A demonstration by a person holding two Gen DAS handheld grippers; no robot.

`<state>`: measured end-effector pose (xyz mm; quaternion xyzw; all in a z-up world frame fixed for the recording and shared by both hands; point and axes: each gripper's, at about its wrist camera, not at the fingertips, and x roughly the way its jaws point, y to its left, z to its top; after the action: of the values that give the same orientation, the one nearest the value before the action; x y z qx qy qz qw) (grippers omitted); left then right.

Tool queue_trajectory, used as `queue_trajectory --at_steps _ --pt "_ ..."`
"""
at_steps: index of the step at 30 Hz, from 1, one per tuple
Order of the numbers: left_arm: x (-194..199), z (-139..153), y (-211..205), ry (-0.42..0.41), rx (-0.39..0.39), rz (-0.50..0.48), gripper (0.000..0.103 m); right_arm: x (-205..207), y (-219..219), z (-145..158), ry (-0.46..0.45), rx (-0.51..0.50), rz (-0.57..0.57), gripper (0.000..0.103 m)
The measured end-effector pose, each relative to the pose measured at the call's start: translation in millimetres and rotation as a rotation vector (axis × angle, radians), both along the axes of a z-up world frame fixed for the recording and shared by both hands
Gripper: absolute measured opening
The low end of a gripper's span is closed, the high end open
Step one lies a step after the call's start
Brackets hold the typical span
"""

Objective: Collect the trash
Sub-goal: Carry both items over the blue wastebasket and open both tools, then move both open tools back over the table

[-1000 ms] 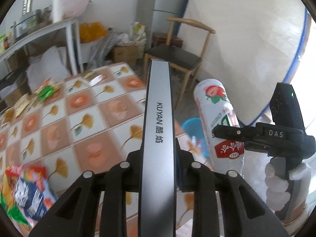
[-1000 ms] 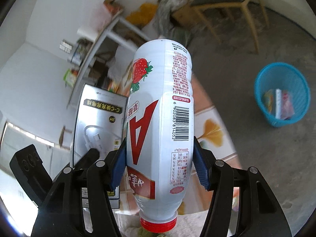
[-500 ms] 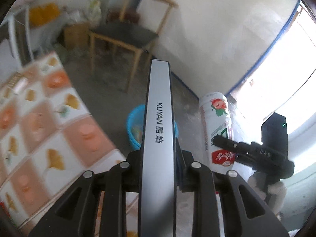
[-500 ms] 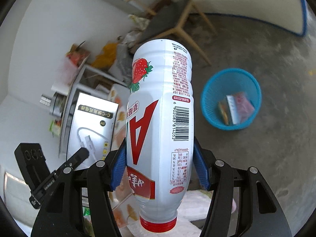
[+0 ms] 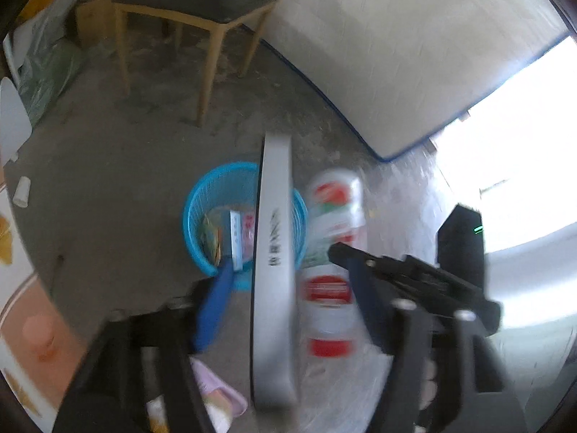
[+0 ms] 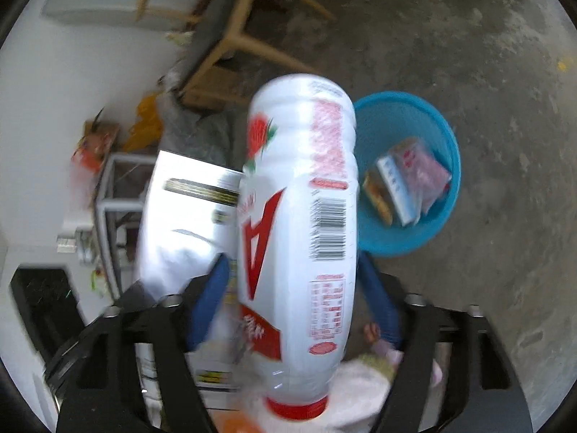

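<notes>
A: Left wrist view: the left gripper (image 5: 285, 310) is opening, its pads off the grey box (image 5: 272, 270), which stands lengthwise toward the blue basket (image 5: 202, 252) below.

B: Right wrist view: the right gripper (image 6: 294, 299) is opening too; the bottle (image 6: 299, 223), cap toward the camera, hangs free between the 2 fingers, the basket just right.

Both claws tilt steeply downward (side by side): the left claw (image 5: 288, 303) is opening, and the right claw (image 6: 294, 299) is opening too.
</notes>
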<state>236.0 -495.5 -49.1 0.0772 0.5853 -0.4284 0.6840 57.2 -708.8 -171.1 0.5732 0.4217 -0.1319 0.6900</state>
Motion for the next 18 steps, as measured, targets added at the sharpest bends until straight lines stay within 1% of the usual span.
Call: queue_trajectory --at_steps 2,4,5,8,11,14,17,18 --pt "3 0 -4 -0.006 -0.005 0.015 0.065 -4 -6 -13 0.045 -0.01 -0.045 0.076" --pt "3 2 2 0.001 -0.029 0.023 0.065 -11 -3 -19 0.042 -0.006 -0.061 0.075" --pt "0 5 9 -0.009 -0.048 0.014 0.065 -15 1 -19 0.033 -0.011 -0.064 0.074" --pt "-6 9 28 -0.05 -0.056 0.0 0.065 -31 17 -19 0.046 -0.058 -0.045 0.071" --pt "-12 20 52 -0.051 -0.089 0.004 0.065 -45 24 -20 0.051 -0.067 -0.036 0.07" --pt "-19 33 76 -0.07 -0.12 0.012 0.065 -60 33 -8 0.054 -0.084 -0.039 0.07" --pt "-28 56 109 -0.112 -0.145 0.029 0.065 -71 47 8 0.05 -0.128 -0.015 0.07" --pt "-33 66 126 -0.132 -0.159 0.042 0.065 -75 56 19 0.037 -0.15 0.0 0.07"
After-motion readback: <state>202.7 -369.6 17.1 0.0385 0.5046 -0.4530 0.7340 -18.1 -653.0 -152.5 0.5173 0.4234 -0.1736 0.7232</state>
